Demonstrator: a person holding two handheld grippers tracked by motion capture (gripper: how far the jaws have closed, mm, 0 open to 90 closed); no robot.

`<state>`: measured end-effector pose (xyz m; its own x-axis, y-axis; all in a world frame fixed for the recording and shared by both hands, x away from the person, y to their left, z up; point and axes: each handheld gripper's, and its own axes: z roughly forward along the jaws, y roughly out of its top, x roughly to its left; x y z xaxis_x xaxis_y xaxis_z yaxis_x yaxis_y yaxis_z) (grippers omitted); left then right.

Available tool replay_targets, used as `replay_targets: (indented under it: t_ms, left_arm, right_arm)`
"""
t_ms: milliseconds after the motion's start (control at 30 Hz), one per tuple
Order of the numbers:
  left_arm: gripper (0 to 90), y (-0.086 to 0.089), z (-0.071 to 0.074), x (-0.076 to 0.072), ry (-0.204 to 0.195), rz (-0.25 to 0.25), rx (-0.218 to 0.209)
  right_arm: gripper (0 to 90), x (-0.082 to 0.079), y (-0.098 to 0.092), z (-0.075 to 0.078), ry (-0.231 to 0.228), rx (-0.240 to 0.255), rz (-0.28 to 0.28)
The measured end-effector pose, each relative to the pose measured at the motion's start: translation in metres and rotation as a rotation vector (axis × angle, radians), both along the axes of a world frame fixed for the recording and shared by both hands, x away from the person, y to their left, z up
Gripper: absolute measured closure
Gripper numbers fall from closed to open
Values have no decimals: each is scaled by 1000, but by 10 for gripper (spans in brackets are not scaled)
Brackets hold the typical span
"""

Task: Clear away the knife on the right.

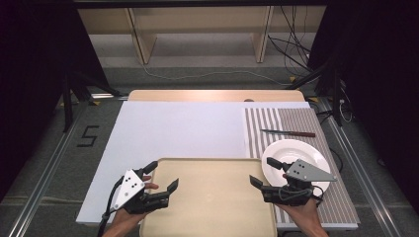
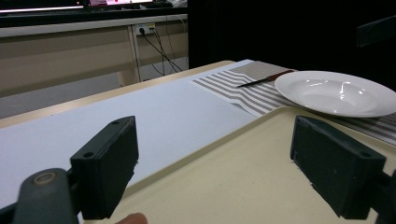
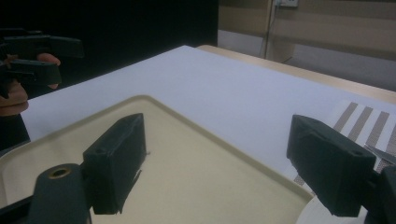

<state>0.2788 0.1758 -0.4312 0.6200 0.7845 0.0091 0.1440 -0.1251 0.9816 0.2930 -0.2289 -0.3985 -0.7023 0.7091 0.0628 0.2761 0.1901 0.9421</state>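
A beige tray point(image 1: 207, 197) lies at the near middle of the table with nothing on it. My left gripper point(image 1: 162, 176) hovers over the tray's left edge, open, with only the tray point(image 2: 243, 177) between its jaws. My right gripper point(image 1: 263, 171) is over the tray's right edge, beside a white plate point(image 1: 296, 158), and is open as well. In the right gripper view the gripper point(image 3: 222, 168) stands wide over the tray's corner point(image 3: 187, 172), and the left gripper point(image 3: 32, 60) shows far off with a hand on it.
The plate point(image 2: 336, 91) rests on a striped placemat point(image 1: 291, 123) at the right. A knife point(image 1: 288, 133) with a dark handle lies on the mat behind the plate. A white cover point(image 1: 183, 128) spreads over the table beyond the tray. Cables trail on the floor at the back.
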Motion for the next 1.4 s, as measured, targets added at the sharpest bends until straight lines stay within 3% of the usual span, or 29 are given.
replay_targets:
  t_ms: [633,833,1167,1300,1400]
  left_arm:
    - [150,0,0,0,-3,2,-3]
    - [150,1,0,1,2,4,-5]
    - [150,1,-1,1,4,5,-5]
    - [150,1,0,1,3,5,-5]
    - [150,0,-1,1,3,5,-4]
  right_arm:
    - [204,5,-2,2,-25,-39,-3]
    - [220,9,-1,3,-59,-100,-7]
    - [227,25,-10,0,-72,-152,-44]
    - [233,34,-18,-1,-95,-214,-96]
    - [233,39,-23,-1,-97,-225,-115]
